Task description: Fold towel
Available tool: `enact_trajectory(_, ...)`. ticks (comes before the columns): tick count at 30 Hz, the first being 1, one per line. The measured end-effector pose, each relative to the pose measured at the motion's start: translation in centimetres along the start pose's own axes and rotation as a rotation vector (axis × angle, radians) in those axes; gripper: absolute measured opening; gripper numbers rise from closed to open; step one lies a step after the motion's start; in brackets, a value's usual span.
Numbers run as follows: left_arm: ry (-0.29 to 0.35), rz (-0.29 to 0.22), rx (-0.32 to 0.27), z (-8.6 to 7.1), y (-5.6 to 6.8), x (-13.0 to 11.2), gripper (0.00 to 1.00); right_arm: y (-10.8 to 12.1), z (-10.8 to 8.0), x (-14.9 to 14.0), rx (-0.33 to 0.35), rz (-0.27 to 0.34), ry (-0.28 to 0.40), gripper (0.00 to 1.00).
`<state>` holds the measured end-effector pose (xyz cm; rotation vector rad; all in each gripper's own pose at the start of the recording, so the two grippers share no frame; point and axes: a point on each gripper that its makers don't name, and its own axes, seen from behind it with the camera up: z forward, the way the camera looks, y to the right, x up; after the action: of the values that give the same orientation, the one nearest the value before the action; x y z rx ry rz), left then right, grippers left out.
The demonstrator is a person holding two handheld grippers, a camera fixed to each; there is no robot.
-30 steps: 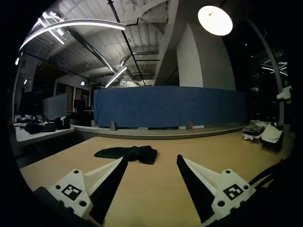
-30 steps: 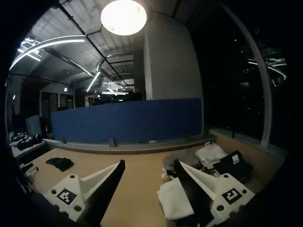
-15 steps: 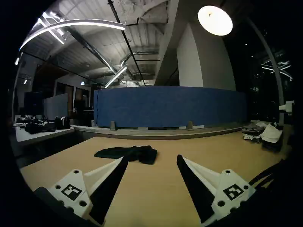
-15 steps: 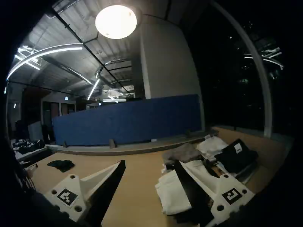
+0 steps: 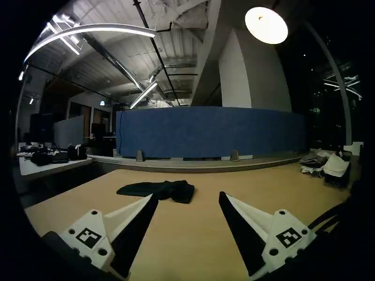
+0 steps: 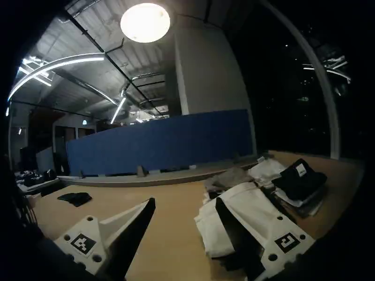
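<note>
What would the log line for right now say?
left claw: open | right claw: open, at white towel | dark towel: crumpled on table

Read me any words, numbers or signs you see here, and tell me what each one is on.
No words or numbers can be read.
Left gripper markers: coded black-and-white squares, no letters.
Right gripper markers: the same.
White tag on the black cloth: too small to read.

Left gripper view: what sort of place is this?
Probably an open-plan office: a long wooden desk backed by a blue divider panel, exposed ceiling ducts overhead, and another desk off to the side.
</note>
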<state>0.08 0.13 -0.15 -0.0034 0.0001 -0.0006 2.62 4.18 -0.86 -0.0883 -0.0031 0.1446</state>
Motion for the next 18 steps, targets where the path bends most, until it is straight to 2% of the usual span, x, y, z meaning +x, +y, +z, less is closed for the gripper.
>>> enact_trajectory(6, 0.0, 0.0, 0.0, 0.0, 0.0, 0.0, 0.96, -0.6, 0.2, -1.2, 0.013, 0.001, -0.004, 1.0)
enact_trajectory(18, 0.0, 0.0, 0.0, 0.1, 0.0, 0.0, 0.96, -0.9, 0.6, -2.5, 0.012, -0.053, 0.003, 1.0)
